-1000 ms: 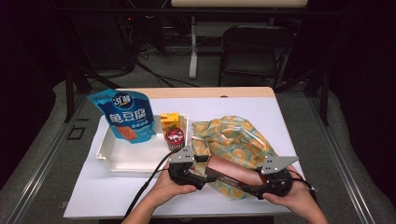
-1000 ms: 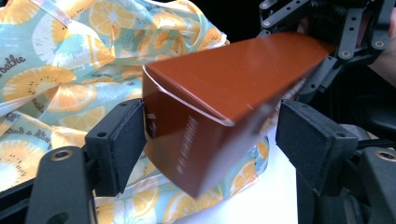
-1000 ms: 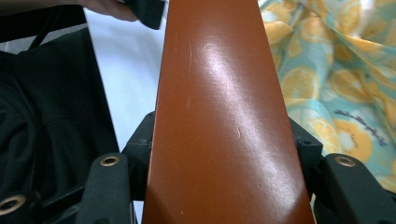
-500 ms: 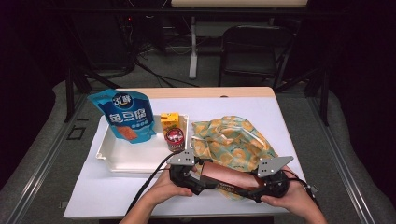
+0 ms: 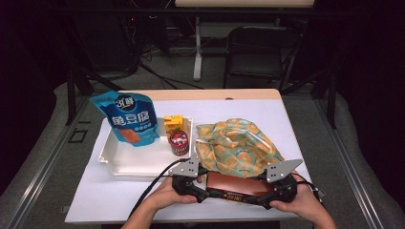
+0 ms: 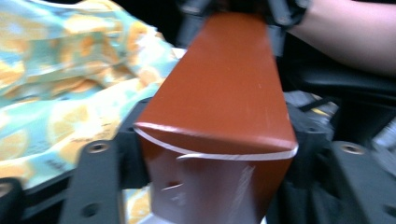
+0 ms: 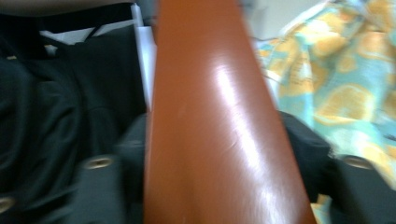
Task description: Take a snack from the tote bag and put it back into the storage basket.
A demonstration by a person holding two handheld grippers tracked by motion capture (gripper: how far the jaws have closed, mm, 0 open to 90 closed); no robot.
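Observation:
A long brown box [image 5: 239,188] hangs level near the table's front edge, one end in each gripper. My left gripper [image 5: 206,190] has one end [image 6: 219,93] between its jaws. They have just been closing, and both press on the box's sides. My right gripper [image 5: 265,194] has the other end [image 7: 210,116] between its jaws. They have just been opening a little, and both still lie against the box. The right gripper [image 6: 233,9] also shows at the box's far end in the left gripper view.
An orange-patterned cloth bag [image 5: 236,145] lies just behind the box. Left of it, a white tray [image 5: 124,162] holds a blue pouch [image 5: 126,117], a yellow carton [image 5: 173,123] and a small can [image 5: 179,143]. A chair [image 5: 258,47] stands beyond the table.
Both hands have kept their place. The box between them shows a darker top face than before, as if turned slightly.

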